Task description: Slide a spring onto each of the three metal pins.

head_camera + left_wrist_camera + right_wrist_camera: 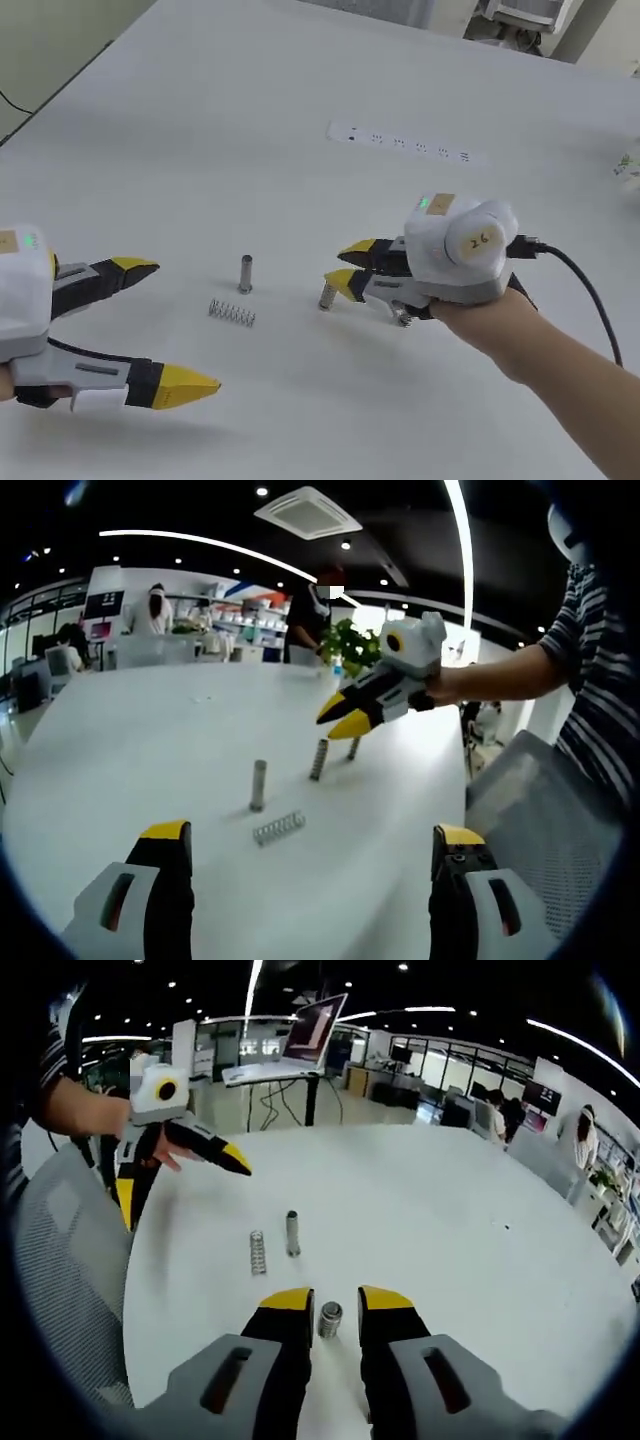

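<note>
Loose spring (232, 313) lies flat on table (200, 150), just beside bare pin (246, 272). Probably light, squashy and apt to roll, so pinch gently across the middle coils. Left gripper (180, 325): jaws wide apart, empty. Right gripper (338, 265): jaws narrowly apart around spring-covered pin (327, 295).

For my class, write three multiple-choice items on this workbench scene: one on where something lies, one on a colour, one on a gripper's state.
1. Where is the loose spring? A flat on the table beside the bare pin; B in a gripper; C on a pin.
2. What colour are the fingertips of the left gripper? A red; B blue; C yellow.
3. How does the left gripper stand? A shut on a spring; B wide open, holding nothing; C shut on a pin.
Answers: 1 A, it lies on the white table by the standing pin; 2 C, both tips are yellow; 3 B, its jaws stand far apart with nothing between.
</note>
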A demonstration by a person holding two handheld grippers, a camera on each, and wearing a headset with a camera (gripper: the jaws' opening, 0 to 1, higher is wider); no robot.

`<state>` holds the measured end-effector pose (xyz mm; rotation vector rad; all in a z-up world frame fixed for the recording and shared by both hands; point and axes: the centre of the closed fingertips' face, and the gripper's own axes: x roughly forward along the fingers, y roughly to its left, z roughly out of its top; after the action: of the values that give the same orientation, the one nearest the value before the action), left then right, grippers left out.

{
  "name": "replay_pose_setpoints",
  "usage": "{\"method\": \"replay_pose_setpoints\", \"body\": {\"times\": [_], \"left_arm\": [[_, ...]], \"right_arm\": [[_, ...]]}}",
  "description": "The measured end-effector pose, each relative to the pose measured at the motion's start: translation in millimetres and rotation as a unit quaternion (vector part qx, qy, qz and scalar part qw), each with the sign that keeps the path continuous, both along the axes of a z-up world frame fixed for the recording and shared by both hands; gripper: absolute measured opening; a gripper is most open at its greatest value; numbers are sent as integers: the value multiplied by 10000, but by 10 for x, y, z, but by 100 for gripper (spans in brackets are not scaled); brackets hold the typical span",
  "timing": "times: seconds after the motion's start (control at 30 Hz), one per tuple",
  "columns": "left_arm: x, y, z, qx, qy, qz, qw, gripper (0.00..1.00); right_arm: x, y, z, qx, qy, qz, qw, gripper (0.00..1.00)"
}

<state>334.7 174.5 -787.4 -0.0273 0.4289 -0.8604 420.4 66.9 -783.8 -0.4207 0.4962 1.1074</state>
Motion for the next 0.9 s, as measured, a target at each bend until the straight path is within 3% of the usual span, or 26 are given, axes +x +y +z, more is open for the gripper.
{"method": "replay_pose_setpoints", "body": {"times": [0.03,0.13,0.4,0.67,0.9], "left_arm": [[-1,-1,4,5,-3,-4,10000,97],[3,-6,12,18,-3,-20,10000,97],[16,-24,26,24,-23,-44,10000,96],[12,0,26,22,-21,-39,10000,97],[28,-4,38,13,-63,-37,10000,97]], "right_arm": [[-1,-4,46,133,4,-36,9999,16],[-27,-52,83,164,15,-64,9998,16],[-124,-106,104,478,343,-224,9980,16],[-262,-138,113,606,462,-254,9968,15],[-351,-195,22,571,585,-305,9962,15]]}}
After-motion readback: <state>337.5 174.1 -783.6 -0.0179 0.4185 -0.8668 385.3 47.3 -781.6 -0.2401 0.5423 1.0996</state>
